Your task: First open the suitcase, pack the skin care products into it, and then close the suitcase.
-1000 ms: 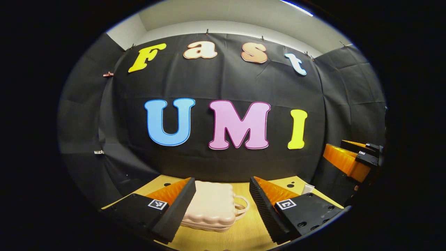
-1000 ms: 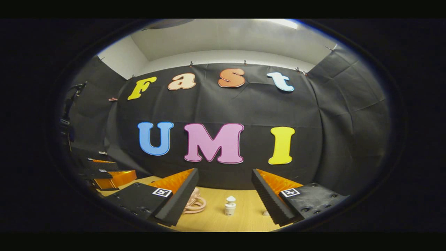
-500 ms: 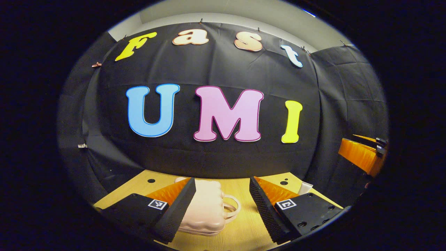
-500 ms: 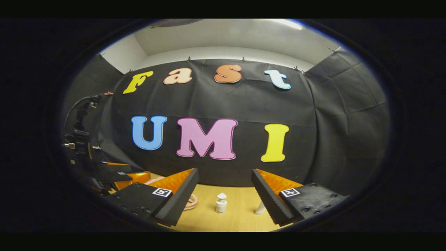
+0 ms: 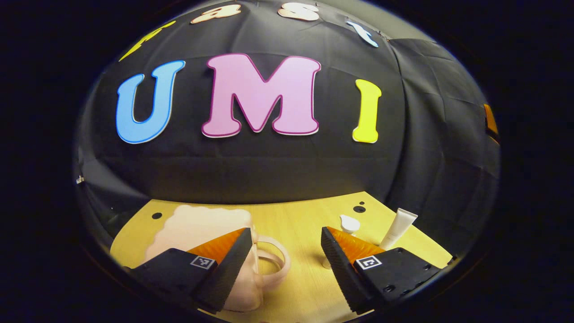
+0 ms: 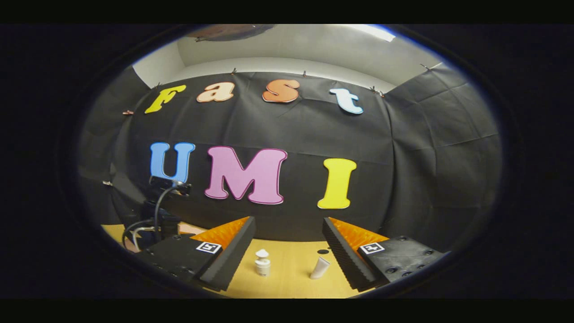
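Left hand-held gripper (image 5: 283,244) hangs low over the pale wooden worktop (image 5: 305,215) with its jaws spread wide and nothing between them. At the left of its view lies the pale pink, ribbed hard-shell suitcase (image 5: 197,229), lid down and apparently closed; its looped pink carry handle (image 5: 271,260) sticks out to the right, just inside the gripper's left finger. My guess is that opening the case is the step in hand. To do it well, the gripper should find the lid's free edge rather than the handle, take a shallow bite, and lift slowly so the light case does not slide or tip; I cannot see a latch or zip from here.

Further right stand a small white bottle with a pointed cap (image 5: 349,223) and a white squeeze tube (image 5: 398,228), upright, near each other and well apart from the case.

Right hand-held gripper (image 6: 287,249) is likewise wide open and empty, facing those two products; it could steady the case's base.
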Action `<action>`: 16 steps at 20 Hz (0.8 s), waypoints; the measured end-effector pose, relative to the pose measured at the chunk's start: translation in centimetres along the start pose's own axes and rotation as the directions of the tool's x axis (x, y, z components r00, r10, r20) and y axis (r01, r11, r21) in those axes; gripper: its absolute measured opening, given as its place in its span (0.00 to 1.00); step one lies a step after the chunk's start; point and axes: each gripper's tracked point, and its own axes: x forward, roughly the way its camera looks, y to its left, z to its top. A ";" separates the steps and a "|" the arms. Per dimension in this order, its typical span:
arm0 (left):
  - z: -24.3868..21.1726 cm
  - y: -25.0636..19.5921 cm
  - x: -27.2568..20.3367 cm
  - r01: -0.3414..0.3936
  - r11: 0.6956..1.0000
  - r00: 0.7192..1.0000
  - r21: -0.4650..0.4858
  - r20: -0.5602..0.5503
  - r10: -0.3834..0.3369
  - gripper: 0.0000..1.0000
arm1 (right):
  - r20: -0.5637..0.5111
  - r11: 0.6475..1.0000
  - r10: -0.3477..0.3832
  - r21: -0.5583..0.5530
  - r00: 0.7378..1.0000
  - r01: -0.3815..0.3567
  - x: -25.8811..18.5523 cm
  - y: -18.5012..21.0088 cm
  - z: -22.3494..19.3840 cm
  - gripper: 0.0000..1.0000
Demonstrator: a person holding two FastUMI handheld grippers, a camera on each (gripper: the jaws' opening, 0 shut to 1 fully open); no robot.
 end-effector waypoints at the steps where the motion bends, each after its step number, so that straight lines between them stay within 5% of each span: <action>1: -0.7 -0.5 1.2 0.015 1.000 1.000 -0.003 -0.021 -0.015 0.98 | -0.014 1.000 -0.005 -0.007 1.000 0.005 0.3 -0.4 -0.8 0.95; 11: -9.8 0.0 9.1 -0.110 0.993 0.951 -0.031 -0.293 0.096 0.97 | -0.082 0.994 -0.108 -0.040 0.991 0.105 2.8 -4.5 -4.5 0.97; 15: -12.2 1.0 11.2 -0.176 0.984 0.922 0.001 -0.349 0.165 0.76 | -0.119 0.992 -0.120 -0.054 0.986 0.115 2.6 -4.9 -6.0 0.97; 16: -12.7 1.0 11.4 -0.188 0.982 0.910 0.001 -0.376 0.175 0.64 | -0.125 0.992 -0.121 -0.052 0.985 0.115 2.4 -5.0 -6.1 0.97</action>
